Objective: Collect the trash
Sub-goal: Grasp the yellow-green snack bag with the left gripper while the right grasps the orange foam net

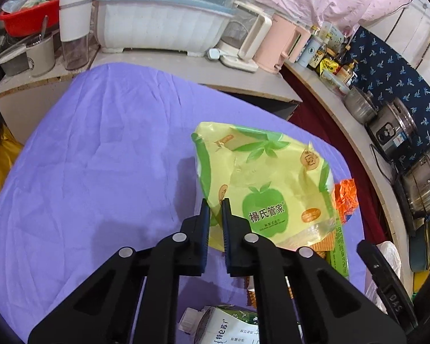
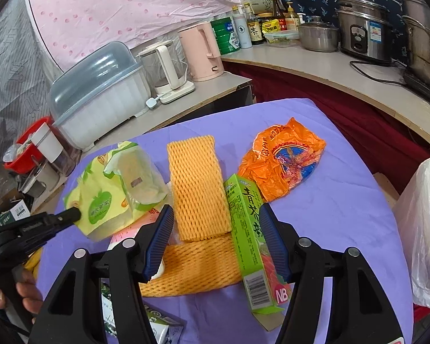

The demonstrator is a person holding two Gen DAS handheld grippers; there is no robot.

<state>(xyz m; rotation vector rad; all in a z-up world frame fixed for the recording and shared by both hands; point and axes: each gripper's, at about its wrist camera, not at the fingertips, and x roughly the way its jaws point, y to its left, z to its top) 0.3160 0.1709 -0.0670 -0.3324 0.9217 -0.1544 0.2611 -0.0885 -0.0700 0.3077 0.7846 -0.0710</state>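
Thin yellow-green plastic wrapper (image 1: 261, 183), light, limp and slippery, is pinched at its edge by the left gripper (image 1: 216, 206); right gripper (image 2: 215, 223) spread, holding nothing.

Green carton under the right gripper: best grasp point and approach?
Grip the green carton across its narrow width at mid-length, coming down from above. It lies flat and long, partly over the yellow foam net, and the open right gripper already straddles it.
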